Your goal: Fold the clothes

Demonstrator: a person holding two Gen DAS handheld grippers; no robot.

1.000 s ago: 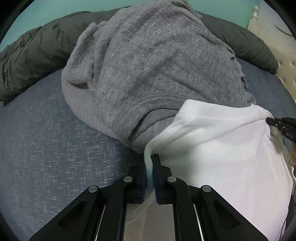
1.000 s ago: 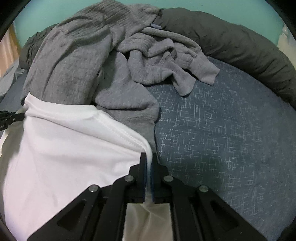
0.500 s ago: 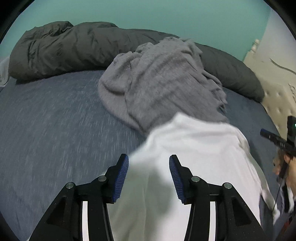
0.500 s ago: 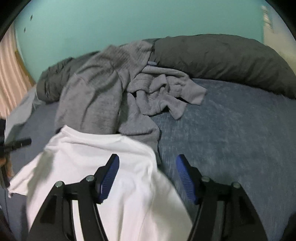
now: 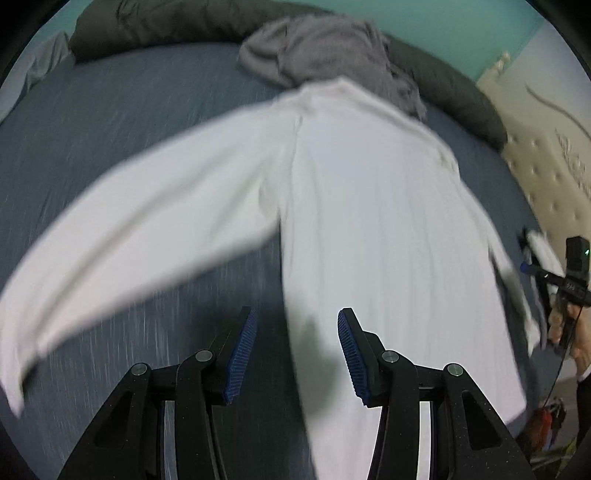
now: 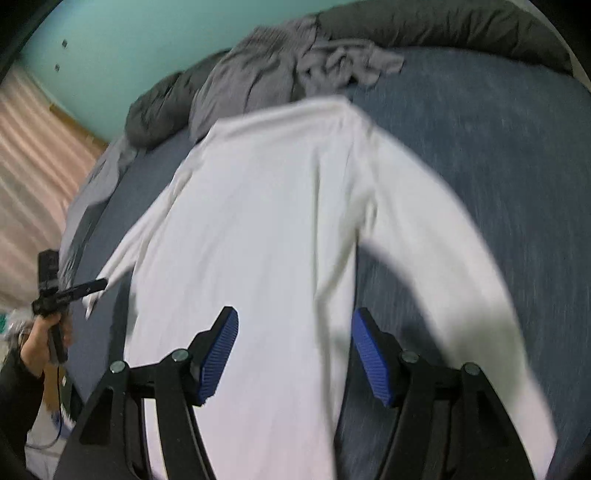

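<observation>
Left wrist view: left hand-held gripper point(image 5: 297, 350) spread wide, nothing between its blue ribbed pads point(image 5: 242, 360). White long-sleeved shirt point(image 5: 369, 221) lies spread on the blue-grey bed sheet point(image 5: 110, 110), body running from under the gripper up toward the head of the bed, one sleeve stretched out to the left, motion-blurred. Only this view shows the cream tufted headboard point(image 5: 554, 177) at right and, at the right edge, the right hand-held gripper point(image 5: 532, 267) seen from outside with a hand on its grip; something white sits at its tip, too blurred to say whether it pinches it. Right wrist view: right hand-held gripper point(image 6: 295, 354) also gaping, blue pads point(image 6: 218, 358) apart over the shirt point(image 6: 258, 229), gripping nothing; the other sleeve arcs off to the right. Only this view shows the pinkish striped curtain point(image 6: 33, 166), the teal wall point(image 6: 129, 48) and the left hand-held gripper point(image 6: 99, 285) at left, held in a hand point(image 6: 40, 338). No containers in either view. Crumpled grey knit sweater point(image 5: 325, 48) is heaped just past the shirt's far end, touching or overlapping it; dark grey duvet point(image 5: 166, 26) is bunched along the far bed edge behind it.
</observation>
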